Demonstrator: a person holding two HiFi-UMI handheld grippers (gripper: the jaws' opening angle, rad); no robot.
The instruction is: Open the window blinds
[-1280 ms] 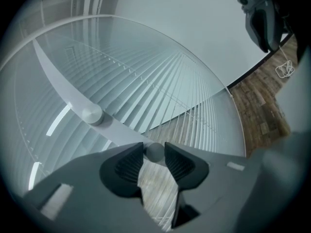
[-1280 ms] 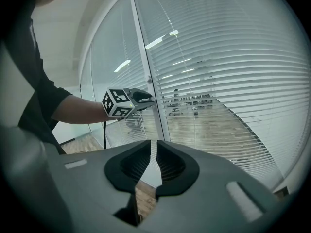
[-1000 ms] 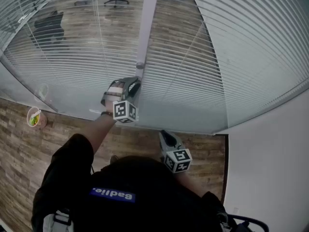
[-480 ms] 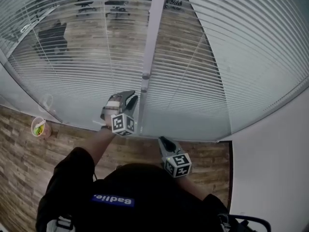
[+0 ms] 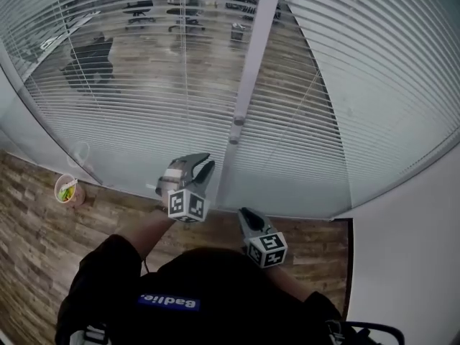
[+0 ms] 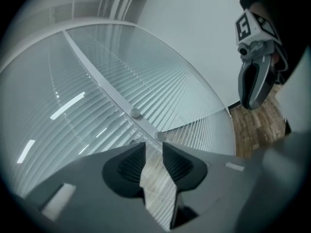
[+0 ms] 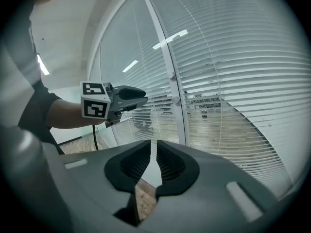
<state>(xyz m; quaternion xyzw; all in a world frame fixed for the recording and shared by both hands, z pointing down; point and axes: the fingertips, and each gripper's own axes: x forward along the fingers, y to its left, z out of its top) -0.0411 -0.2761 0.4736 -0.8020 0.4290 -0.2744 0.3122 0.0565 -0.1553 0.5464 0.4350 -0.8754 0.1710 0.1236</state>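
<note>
1. Glass office walling stood ahead, with white horizontal slat blinds (image 5: 144,85) hanging behind it on either side of a pale grey upright mullion (image 5: 251,70).
2. Two small round metal knobs (image 5: 238,121) sat one above the other on that mullion. They were probably the blinds' tilt controls.
3. The left gripper (image 5: 200,162) hovered just below the knobs, apart from them. Its jaws stood half spread after just narrowing, and nothing was between them.
4. The right gripper (image 5: 243,213) hung lower, near the person's body. Its jaws were almost together, a thin gap showing, and they were empty.
5. For a good grip, the left jaws likely needed to straddle one knob squarely, because a smooth round knob could slip.
6. Once the knob was pinched, a steady wrist roll seemed the safest way to turn it.
</note>
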